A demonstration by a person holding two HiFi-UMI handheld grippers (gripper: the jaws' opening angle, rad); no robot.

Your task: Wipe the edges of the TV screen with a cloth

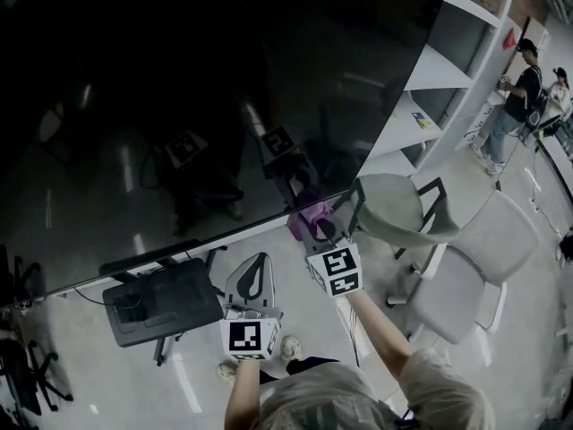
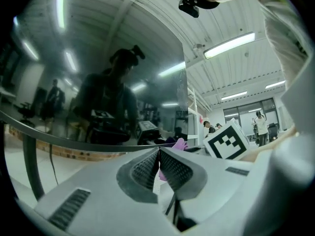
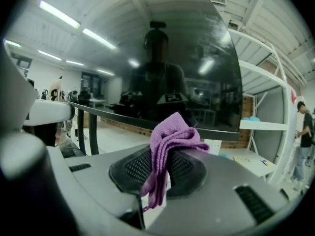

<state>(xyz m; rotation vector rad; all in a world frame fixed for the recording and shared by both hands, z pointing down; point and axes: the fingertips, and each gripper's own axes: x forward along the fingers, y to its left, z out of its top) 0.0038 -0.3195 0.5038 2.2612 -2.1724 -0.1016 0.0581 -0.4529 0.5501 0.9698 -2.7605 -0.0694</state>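
The right gripper (image 3: 165, 154) pinches the folded cloth (image 3: 170, 134) in its fingers (image 3: 133, 168). A wad stands proud of the tips, so fabric rather than plastic meets the TV (image 1: 179, 106). The cloth sits at the TV's lower edge, towards its right end. The left gripper (image 2: 158, 156) hangs nearer, its fingers closed on nothing, likely just kept clear.

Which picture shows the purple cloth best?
The right gripper view: the cloth fills the middle, clamped between the jaws, folds plain. The head view shows it small, at the lower edge of the TV. The left gripper view shows only a purple tip beyond shut jaws.
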